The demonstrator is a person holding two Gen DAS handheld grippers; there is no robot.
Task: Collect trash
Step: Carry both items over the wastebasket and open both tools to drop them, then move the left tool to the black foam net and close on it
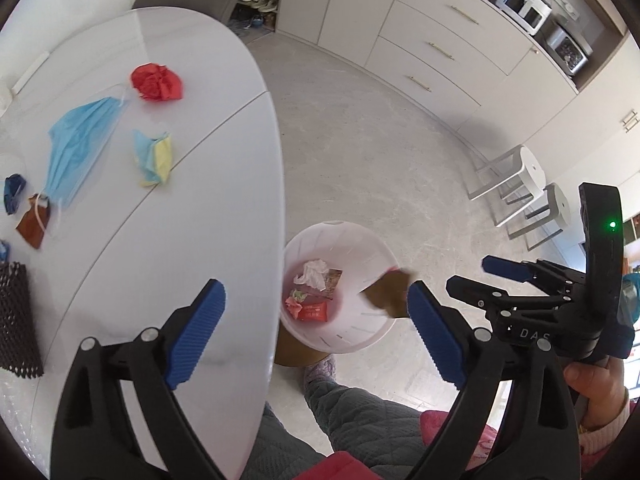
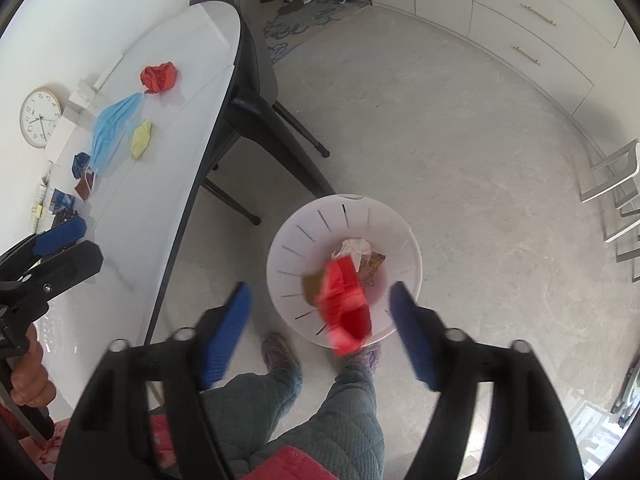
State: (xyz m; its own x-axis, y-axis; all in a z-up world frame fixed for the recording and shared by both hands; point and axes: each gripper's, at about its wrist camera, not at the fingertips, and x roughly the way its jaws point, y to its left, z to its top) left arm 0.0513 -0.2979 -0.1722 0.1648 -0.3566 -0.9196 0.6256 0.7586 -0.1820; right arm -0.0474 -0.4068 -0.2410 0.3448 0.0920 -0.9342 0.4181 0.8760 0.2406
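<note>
Right wrist view: right gripper point(image 2: 320, 328) spread wide, jaws gripping nothing, poised above round white slotted plastic bin point(image 2: 292, 256) on the floor. Blurred red crumpled wrapper point(image 2: 344, 304) in mid-air between the jaws and over the bin, touching neither pad; a brown scrap point(image 2: 312, 286) blurred beside it, possibly also airborne. Inside the bin: white tissue point(image 2: 356, 246) and printed packet point(image 2: 372, 268).

Left wrist view: left gripper point(image 1: 316, 332) likewise wide apart and gripping nothing, straddling the edge of the white oval table point(image 1: 160, 264), bin just beside that edge. Bin contents from this angle: white tissue, red packet point(image 1: 314, 312), pinkish crumple point(image 1: 294, 302).

Remaining on the table, well apart from the bin: red crumpled paper ball point(image 1: 158, 82), light-blue disposable face mask point(image 1: 78, 144), blue-and-yellow crumpled wad point(image 1: 154, 158), dark-blue scrap point(image 1: 14, 192), brown wrapper point(image 1: 34, 222). Black mesh holder point(image 1: 18, 320) nearer the left gripper.
</note>
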